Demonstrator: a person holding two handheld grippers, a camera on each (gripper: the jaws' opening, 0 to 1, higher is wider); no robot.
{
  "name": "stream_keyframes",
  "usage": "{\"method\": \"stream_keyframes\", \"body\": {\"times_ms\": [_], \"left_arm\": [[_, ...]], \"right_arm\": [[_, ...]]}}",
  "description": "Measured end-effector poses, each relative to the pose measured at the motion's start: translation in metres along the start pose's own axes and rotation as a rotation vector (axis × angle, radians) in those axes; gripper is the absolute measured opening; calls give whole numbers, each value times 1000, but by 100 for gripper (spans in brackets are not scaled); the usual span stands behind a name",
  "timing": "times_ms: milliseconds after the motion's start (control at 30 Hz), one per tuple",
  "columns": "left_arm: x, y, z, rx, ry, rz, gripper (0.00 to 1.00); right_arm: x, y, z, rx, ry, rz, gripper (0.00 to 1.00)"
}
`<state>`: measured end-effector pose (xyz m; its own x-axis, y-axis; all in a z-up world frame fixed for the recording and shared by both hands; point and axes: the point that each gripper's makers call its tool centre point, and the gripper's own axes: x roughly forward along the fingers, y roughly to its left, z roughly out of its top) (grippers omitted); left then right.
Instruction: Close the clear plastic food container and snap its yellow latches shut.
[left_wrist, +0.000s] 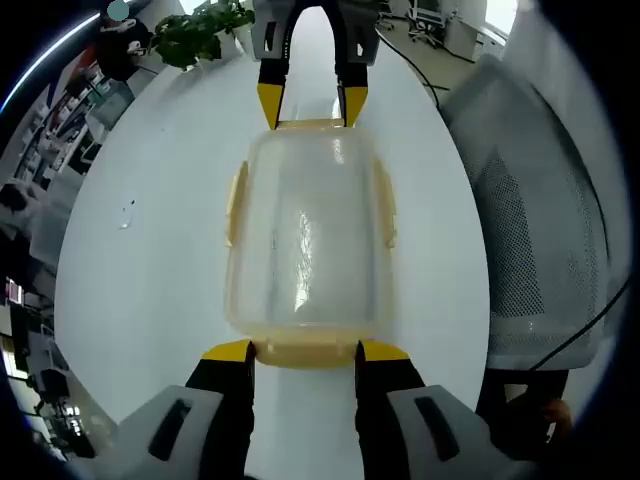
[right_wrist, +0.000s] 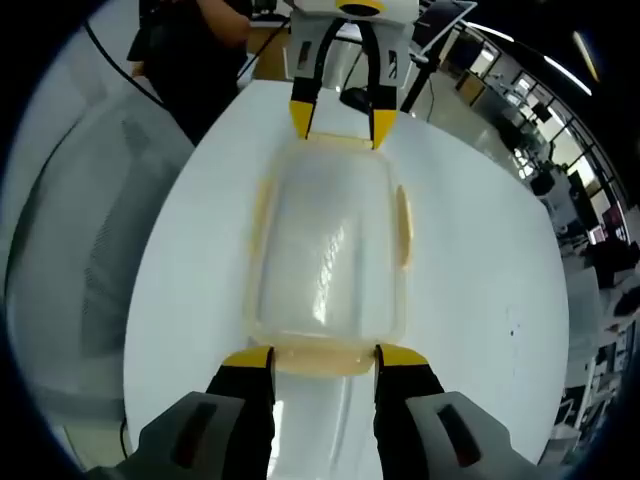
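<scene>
The clear plastic container (left_wrist: 305, 245) lay in the middle of the round white bench (left_wrist: 150, 260), its lid on and nothing visible inside through the cloudy plastic. Yellow latches ran along each edge — the side latches (left_wrist: 236, 205) looked flat against the walls. The left tongs (left_wrist: 305, 352) were spread, their yellow tips bracketing the near end latch (left_wrist: 305, 352) without clamping it. At the far end the right tongs (left_wrist: 312, 100) were likewise spread, tips at the opposite latch (left_wrist: 312, 124). A grey mesh chair (left_wrist: 540, 220) stood beside the bench, a potted plant (left_wrist: 200, 30) beyond it. No writing was legible.
</scene>
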<state>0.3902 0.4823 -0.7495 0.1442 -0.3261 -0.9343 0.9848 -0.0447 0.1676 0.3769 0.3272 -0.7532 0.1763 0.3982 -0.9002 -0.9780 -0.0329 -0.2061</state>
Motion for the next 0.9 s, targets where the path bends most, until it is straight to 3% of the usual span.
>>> {"method": "stream_keyframes", "body": {"times_ms": [300,900], "left_arm": [[-5,-2,20,2,-25,-2,38],[11,-7,63,2,-76,-19,38]], "right_arm": [[-15,3,-11,0,1,5,36],[-32,12,-55,14,20,13,36]]}}
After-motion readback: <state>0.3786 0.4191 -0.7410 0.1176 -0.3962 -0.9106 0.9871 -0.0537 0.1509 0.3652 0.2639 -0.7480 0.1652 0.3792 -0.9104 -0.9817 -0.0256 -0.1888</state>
